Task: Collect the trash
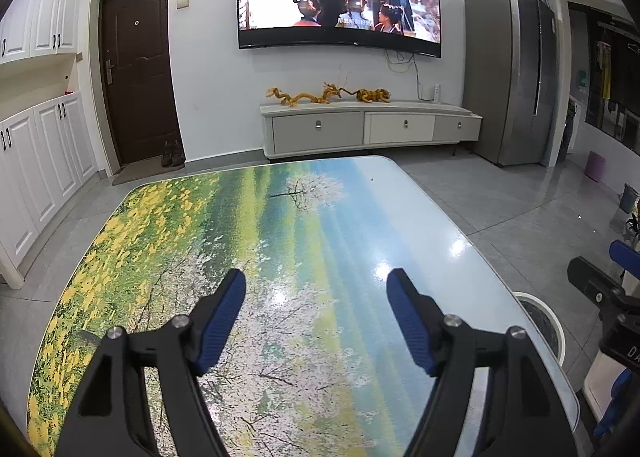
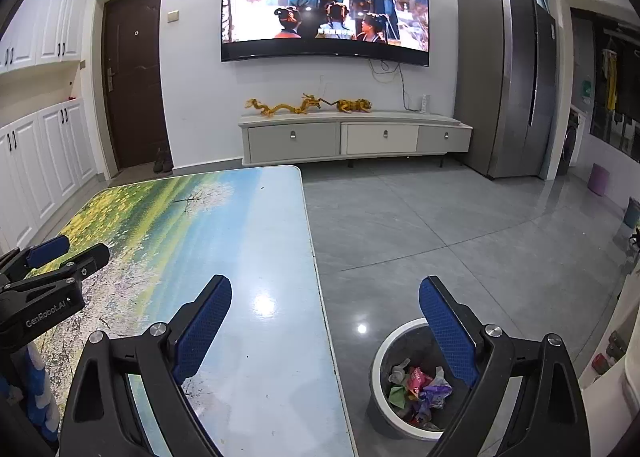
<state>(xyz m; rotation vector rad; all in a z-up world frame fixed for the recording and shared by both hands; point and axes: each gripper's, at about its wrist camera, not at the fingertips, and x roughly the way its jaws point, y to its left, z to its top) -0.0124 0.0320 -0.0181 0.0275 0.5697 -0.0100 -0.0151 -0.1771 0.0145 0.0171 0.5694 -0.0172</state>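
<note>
A round grey trash bin with a white rim (image 2: 380, 341) stands on the floor right of the table; crumpled colourful wrappers (image 2: 420, 389) lie inside it. Part of its rim shows in the left wrist view (image 1: 554, 321). My right gripper (image 2: 326, 297) is open and empty, straddling the table's right edge above the bin. My left gripper (image 1: 316, 285) is open and empty over the table (image 1: 280, 237), which has a glossy flower-landscape top. No trash shows on the table.
A wall TV (image 2: 326, 9) hangs above a low white cabinet (image 2: 352, 137). A grey fridge (image 2: 504, 81) stands right, white cupboards (image 2: 44, 153) and a brown door (image 2: 134, 77) left. Grey tiled floor (image 2: 460, 225) lies right of the table. A purple bin (image 2: 599, 179) stands far right.
</note>
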